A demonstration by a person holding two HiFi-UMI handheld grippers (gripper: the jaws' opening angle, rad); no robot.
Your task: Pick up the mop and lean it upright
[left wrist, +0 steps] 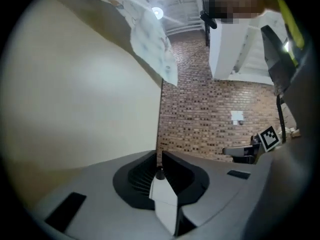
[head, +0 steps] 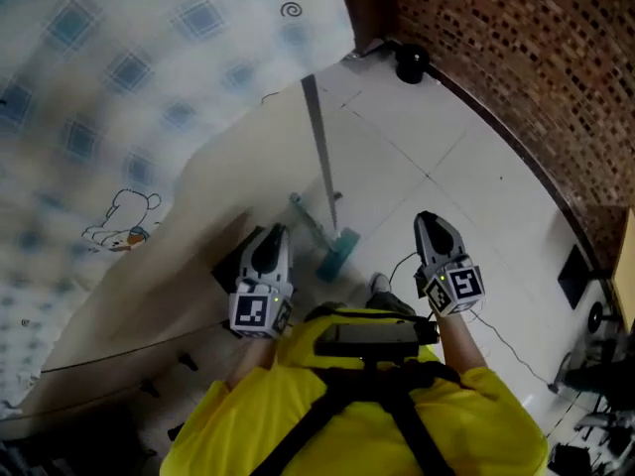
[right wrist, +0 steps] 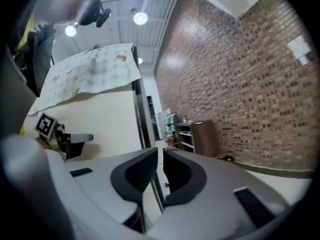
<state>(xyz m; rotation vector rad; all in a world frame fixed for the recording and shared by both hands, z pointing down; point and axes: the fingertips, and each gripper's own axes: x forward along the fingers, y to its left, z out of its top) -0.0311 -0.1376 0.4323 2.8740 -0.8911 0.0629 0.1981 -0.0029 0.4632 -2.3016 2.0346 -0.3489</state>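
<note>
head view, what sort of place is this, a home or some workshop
Probably an indoor utility or workshop room, though a home can't be ruled out. It has a bare brick wall, a pale tiled floor with a mop on it, and shelves farther back.

No words, numbers or brand names can be read anywhere. The only printed marks are the black-and-white square marker patterns on the cubes of the left gripper point(head: 270, 236) and right gripper point(head: 429, 221), and a cartoon bear point(head: 124, 218) on the patterned cloth point(head: 99, 67)
</note>
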